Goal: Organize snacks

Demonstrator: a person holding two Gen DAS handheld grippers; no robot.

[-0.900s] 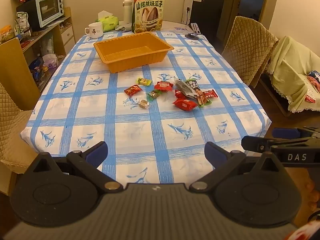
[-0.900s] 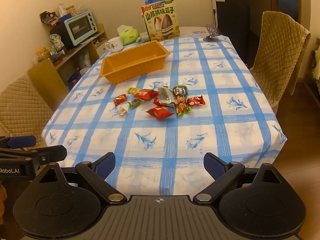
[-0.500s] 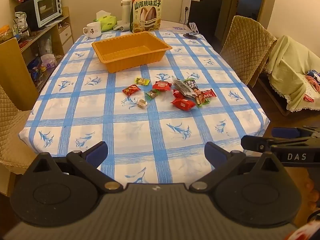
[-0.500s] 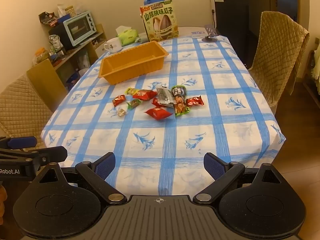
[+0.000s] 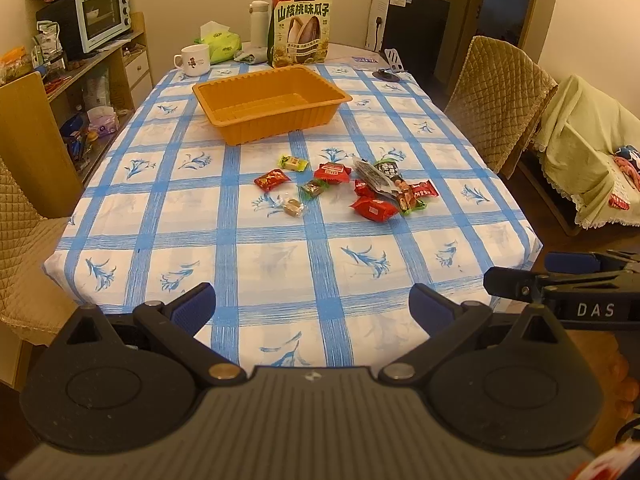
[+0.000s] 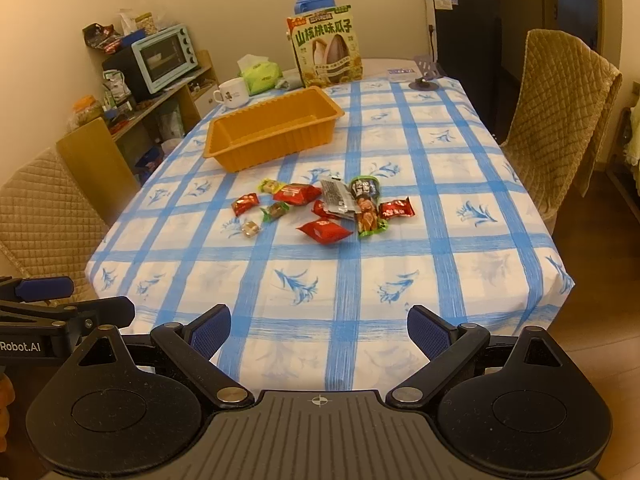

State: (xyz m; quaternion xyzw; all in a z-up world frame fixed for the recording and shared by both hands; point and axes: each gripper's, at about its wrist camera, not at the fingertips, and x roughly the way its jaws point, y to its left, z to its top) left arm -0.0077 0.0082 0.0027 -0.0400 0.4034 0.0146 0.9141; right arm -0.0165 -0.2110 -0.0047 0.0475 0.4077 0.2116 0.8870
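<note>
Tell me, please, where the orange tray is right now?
The orange tray sits empty toward the table's far end in both wrist views, just in front of the sunflower-seed bag and beyond the scattered snacks.

place: home dining room | cues: clothed table [image 5: 280,264], toaster oven [image 5: 102,20], padded chairs [image 5: 500,100]

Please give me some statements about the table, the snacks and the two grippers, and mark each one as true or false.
1. The orange tray holds no snacks. True.
2. The left gripper grips a red snack packet. False: it is open and empty, above the near table edge.
3. The white mug stands inside the tray. False: it stands behind the tray, near the far corner.
4. The snacks lie loose on the tablecloth, nearer than the tray. True.
5. The right gripper is open. True.
</note>
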